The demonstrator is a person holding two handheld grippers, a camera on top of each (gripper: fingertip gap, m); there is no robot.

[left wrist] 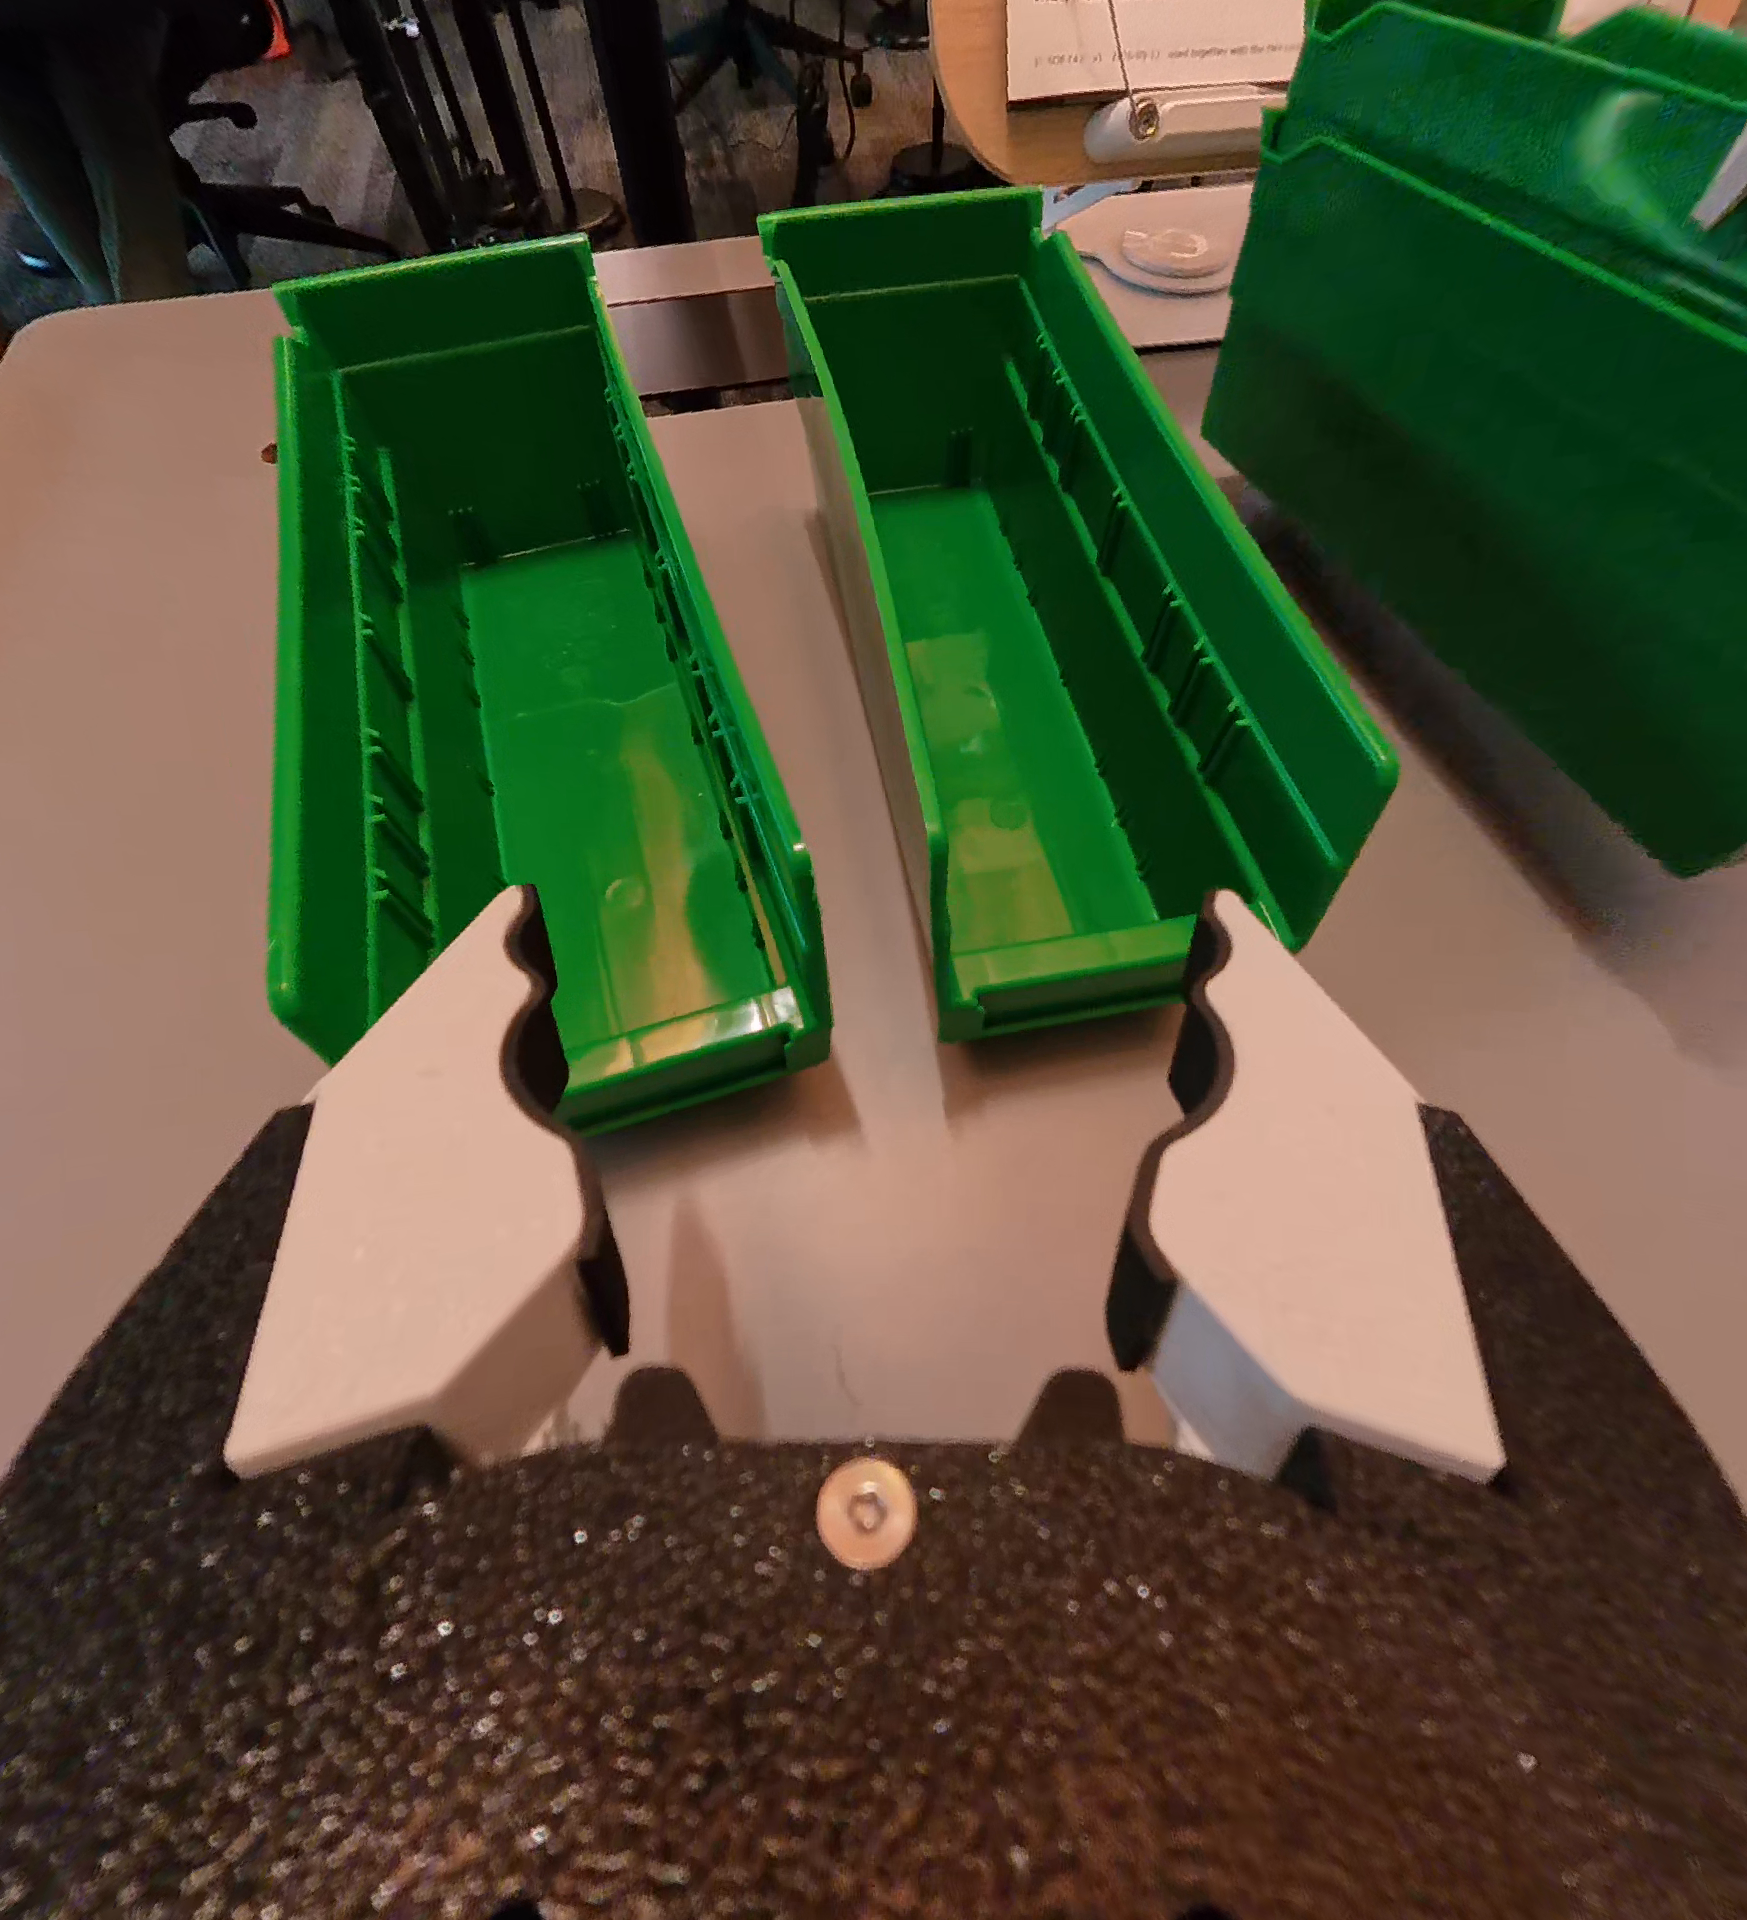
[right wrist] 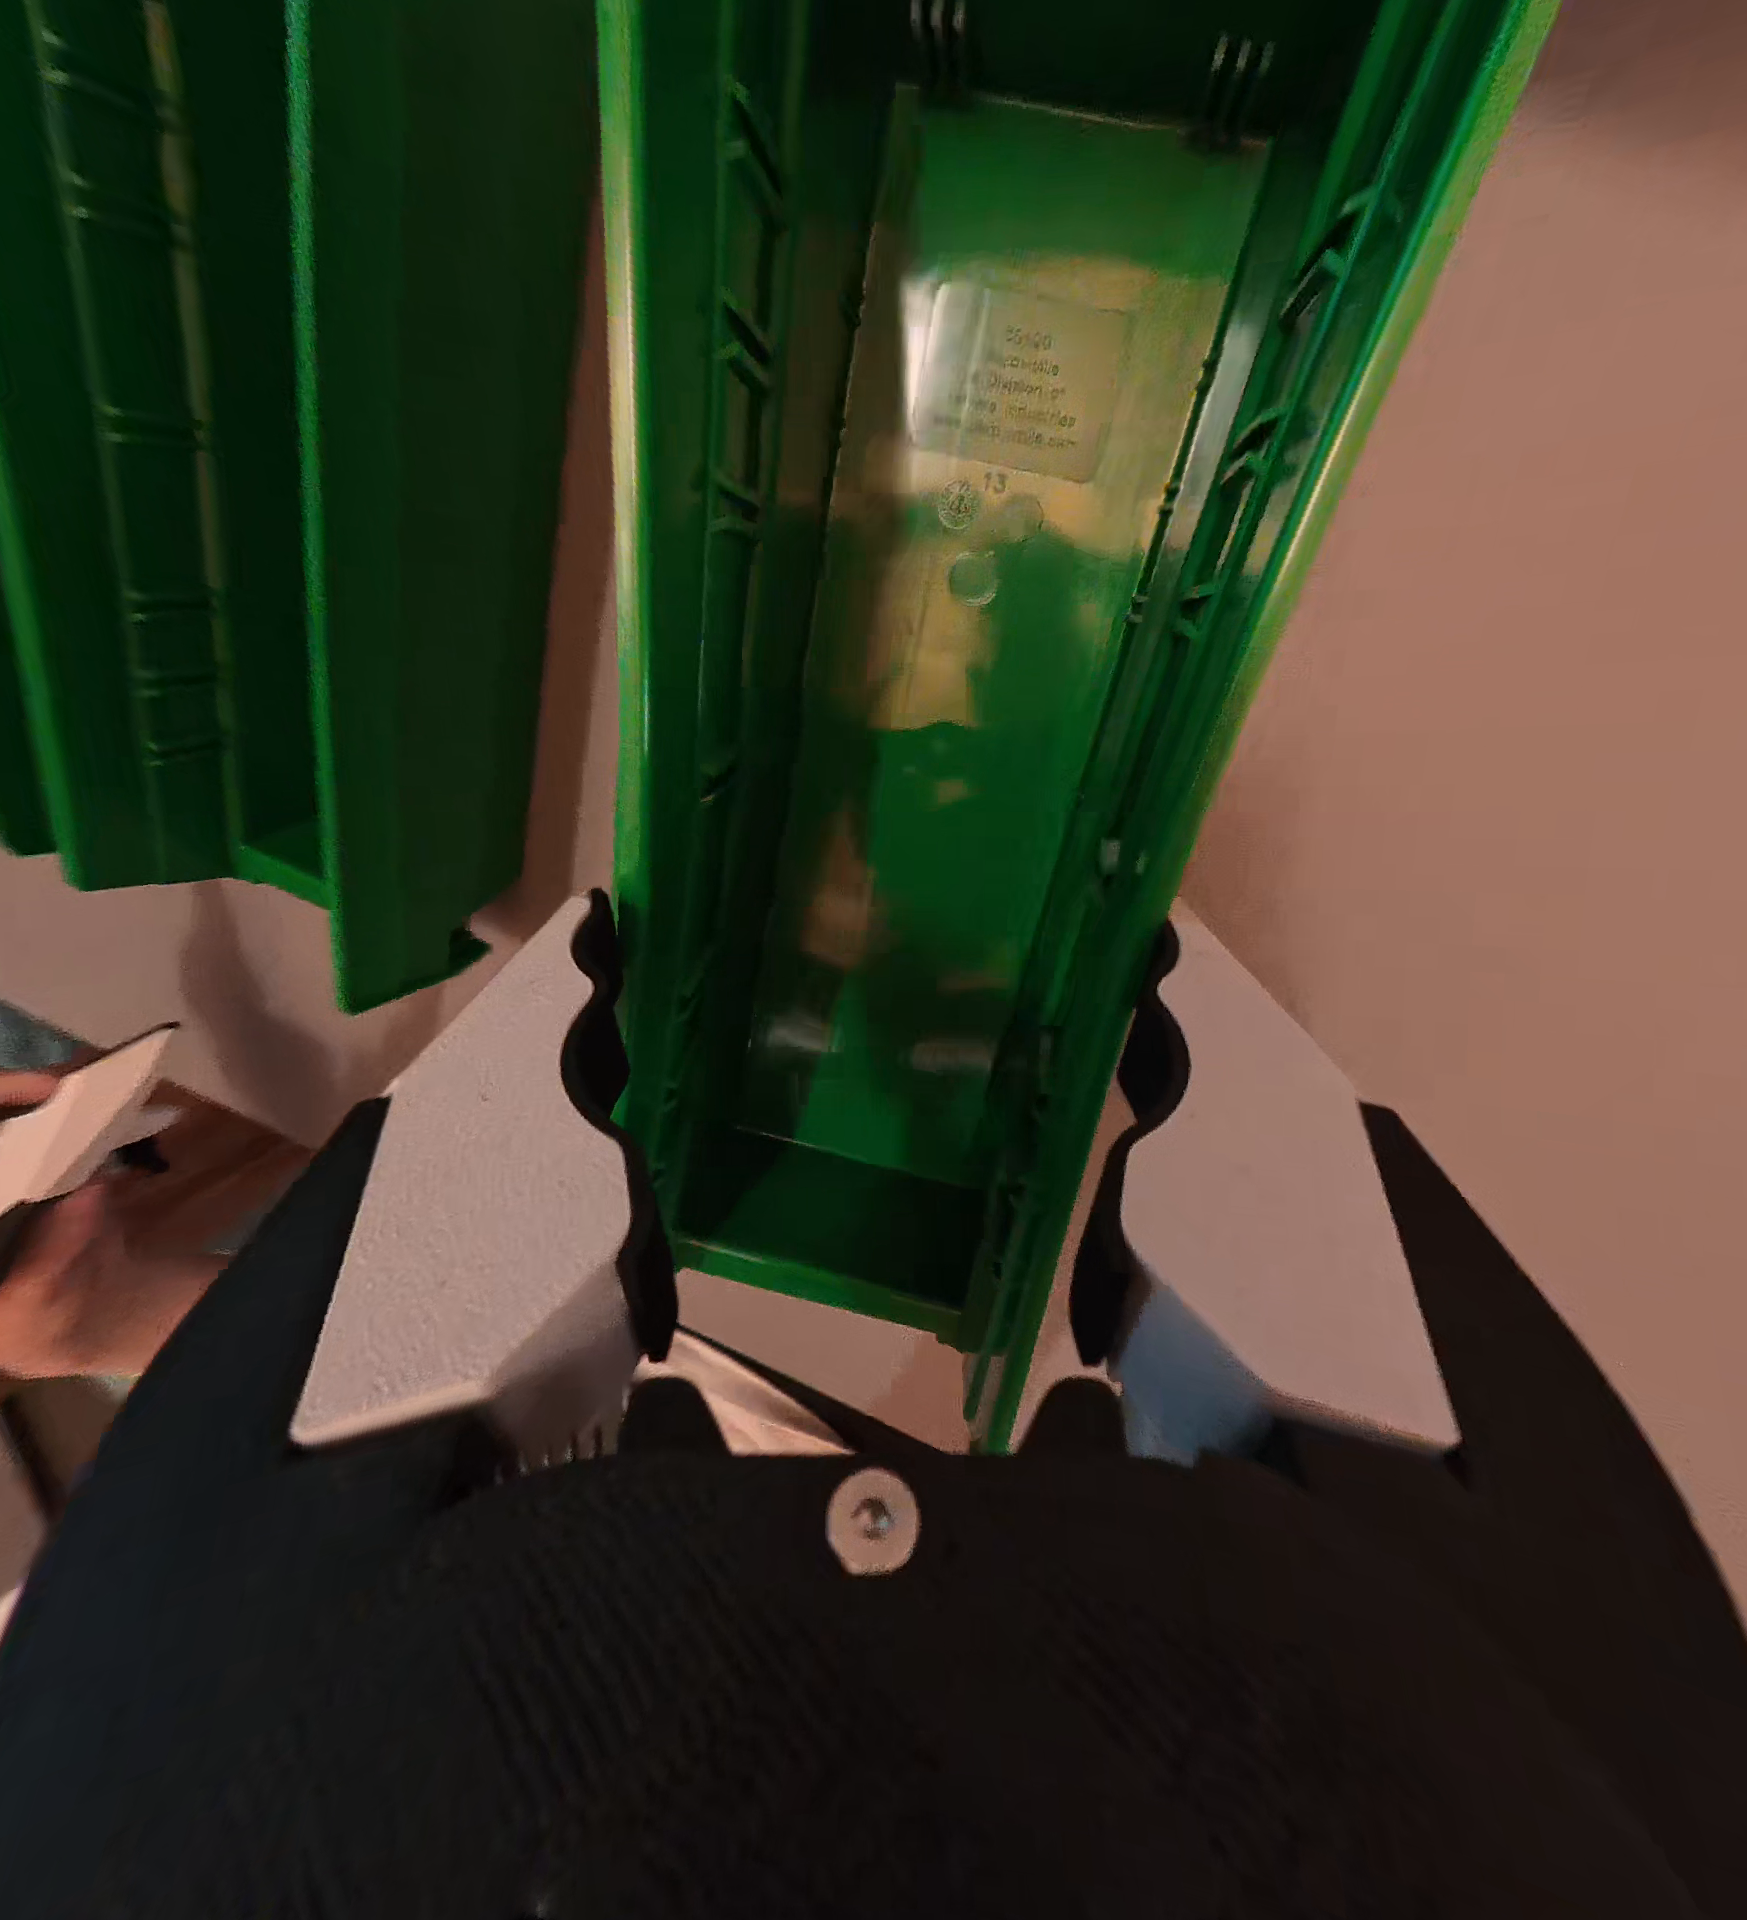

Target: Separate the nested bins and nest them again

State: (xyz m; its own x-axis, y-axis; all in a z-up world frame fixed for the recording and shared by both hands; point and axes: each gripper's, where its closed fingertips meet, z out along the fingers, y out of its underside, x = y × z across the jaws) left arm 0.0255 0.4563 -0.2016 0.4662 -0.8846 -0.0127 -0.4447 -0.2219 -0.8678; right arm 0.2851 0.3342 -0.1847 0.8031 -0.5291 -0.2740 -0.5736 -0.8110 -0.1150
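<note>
The right hand-held gripper (right wrist: 884,1039) pinches a raised green bin (right wrist: 952,623); the left hand-held gripper (left wrist: 869,997) hangs spread above the bench (left wrist: 100,644).

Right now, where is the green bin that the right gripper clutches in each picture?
Left wrist view: the held bin fills the upper right corner, beside two open bins.
Right wrist view: centre, between the fingers of the right gripper, reaching the top edge.
Shared landmark: the left gripper, foreground in its own view, left edge in the other.
</note>
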